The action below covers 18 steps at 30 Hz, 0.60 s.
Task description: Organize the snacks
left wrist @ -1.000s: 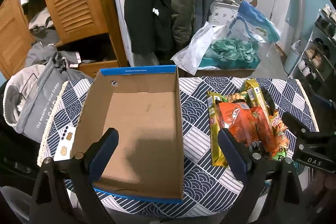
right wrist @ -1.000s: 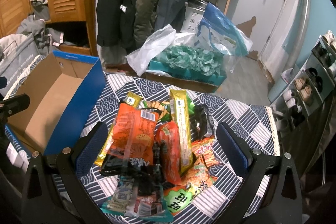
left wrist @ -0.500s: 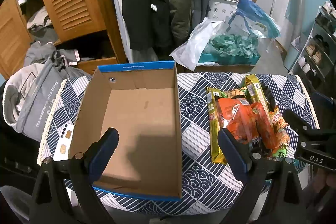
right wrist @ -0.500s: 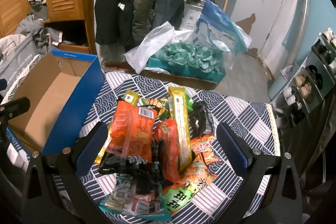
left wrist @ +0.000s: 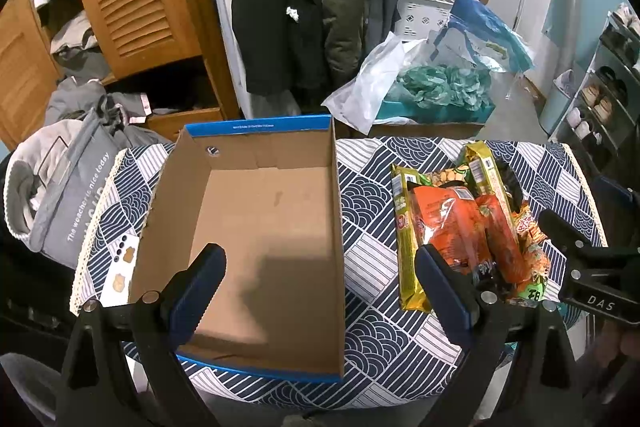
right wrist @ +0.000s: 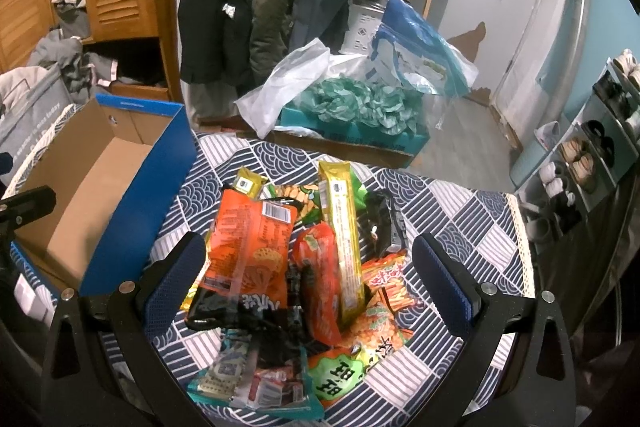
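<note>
Left gripper: your left gripper (left wrist: 320, 283) has its jaws spread wide and nothing between them; it hangs above the near half of the cardboard box (left wrist: 256, 227).
Right gripper: your right gripper (right wrist: 308, 275) is also spread wide with nothing clamped; its two blue pads stand either side of the snack pile (right wrist: 304, 267), above it, not touching any packet that you can see.
Box: directly ahead of and below your left gripper, open-topped, bare brown inside with a blue outer wall; from the right gripper it lies ahead to the left.
Snack pile: heaped on the patterned tablecloth (right wrist: 452, 211), right under the right gripper's span; from the left gripper it sits off to the right, just beyond the right-hand pad, apart from the box.
Orange packet: a large orange packet (right wrist: 250, 247) lies on top of the pile, nearest the right gripper's left pad.
Yellow stick: a long yellow packet (right wrist: 342, 227) runs away from the right gripper down the middle of the heap, beside a red-orange packet (right wrist: 318, 279).
Near edge: a clear-and-teal packet (right wrist: 248, 379) and a green-labelled packet (right wrist: 340, 375) lie closest to you, below the right gripper's pads.
Other tool: the right gripper's black body shows at the far right edge of the left wrist view.
</note>
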Motion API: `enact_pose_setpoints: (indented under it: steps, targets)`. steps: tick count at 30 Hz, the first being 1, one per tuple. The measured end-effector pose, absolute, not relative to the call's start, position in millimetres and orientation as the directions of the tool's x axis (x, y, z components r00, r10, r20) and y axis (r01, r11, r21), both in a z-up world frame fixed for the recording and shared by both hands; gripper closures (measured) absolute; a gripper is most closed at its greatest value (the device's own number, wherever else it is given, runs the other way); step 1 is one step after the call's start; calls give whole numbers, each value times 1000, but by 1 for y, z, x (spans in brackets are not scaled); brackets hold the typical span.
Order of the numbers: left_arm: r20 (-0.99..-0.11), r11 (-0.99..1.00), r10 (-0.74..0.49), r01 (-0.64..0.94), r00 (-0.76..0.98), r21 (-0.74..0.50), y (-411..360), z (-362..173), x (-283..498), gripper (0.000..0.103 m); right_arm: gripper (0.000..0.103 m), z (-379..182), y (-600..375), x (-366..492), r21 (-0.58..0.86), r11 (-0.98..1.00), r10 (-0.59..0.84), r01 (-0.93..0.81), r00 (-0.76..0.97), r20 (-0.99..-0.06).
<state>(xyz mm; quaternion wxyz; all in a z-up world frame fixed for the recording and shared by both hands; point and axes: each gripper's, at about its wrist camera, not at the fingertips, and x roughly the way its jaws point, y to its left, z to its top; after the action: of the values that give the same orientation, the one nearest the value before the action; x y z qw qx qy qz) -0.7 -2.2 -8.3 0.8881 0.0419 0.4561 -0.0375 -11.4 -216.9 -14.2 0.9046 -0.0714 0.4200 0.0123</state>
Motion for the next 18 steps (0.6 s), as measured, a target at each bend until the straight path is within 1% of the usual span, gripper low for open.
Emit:
enact_pose_setpoints:
  steps: [18]
  targets:
    - [-820, 993, -40, 111, 571, 29, -8, -10, -1, 6, 2, -18, -220, -15, -121, 990, -43, -77, 643, -765]
